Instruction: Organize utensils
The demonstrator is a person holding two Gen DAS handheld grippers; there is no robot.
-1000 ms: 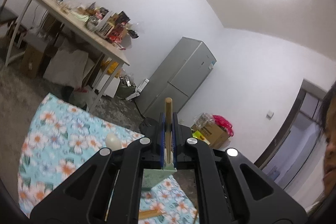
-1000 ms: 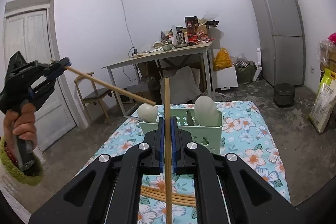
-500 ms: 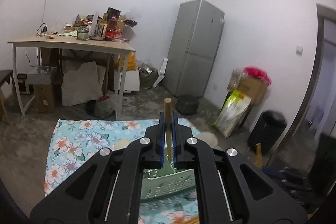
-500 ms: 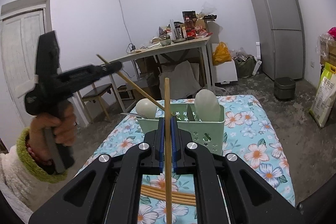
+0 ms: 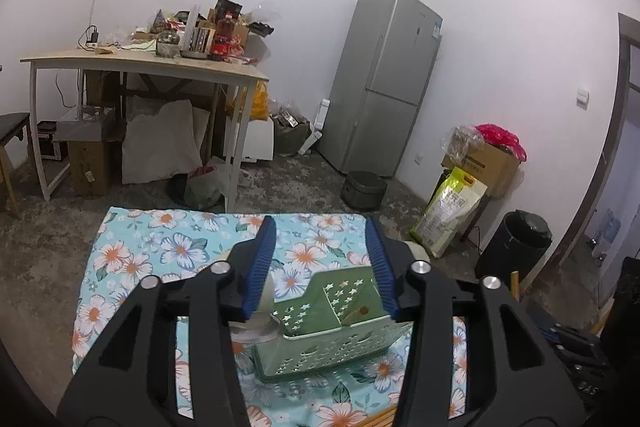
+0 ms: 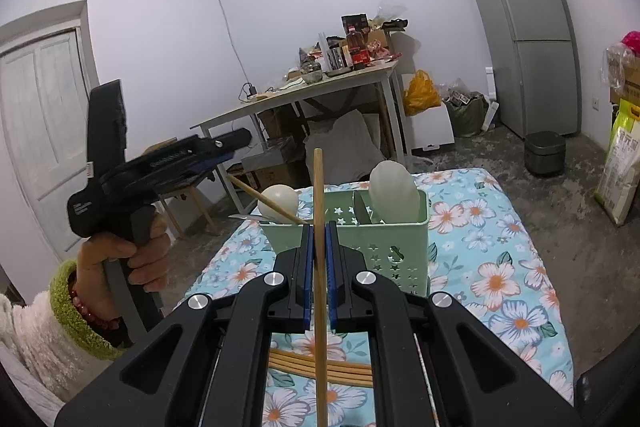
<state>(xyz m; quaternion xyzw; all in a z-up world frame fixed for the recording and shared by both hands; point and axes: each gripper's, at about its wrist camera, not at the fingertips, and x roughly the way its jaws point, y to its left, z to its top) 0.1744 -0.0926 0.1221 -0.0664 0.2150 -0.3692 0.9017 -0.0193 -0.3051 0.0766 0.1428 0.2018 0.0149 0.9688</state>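
A green perforated utensil caddy stands on the floral cloth. My left gripper is open and empty just above it; a chopstick tip shows inside a compartment. In the right wrist view that chopstick leans out of the caddy's left side, below the left gripper. My right gripper is shut on one upright wooden chopstick in front of the caddy. Two white spoons stand in the caddy. Several chopsticks lie on the cloth.
The floral cloth covers a low surface whose edges drop to a concrete floor. Behind stand a cluttered table, a grey fridge, a rice cooker and a black bin.
My left gripper swung down over the caddy, opened and let its chopstick drop into the caddy. My right gripper stayed shut on its chopstick and barely moved.
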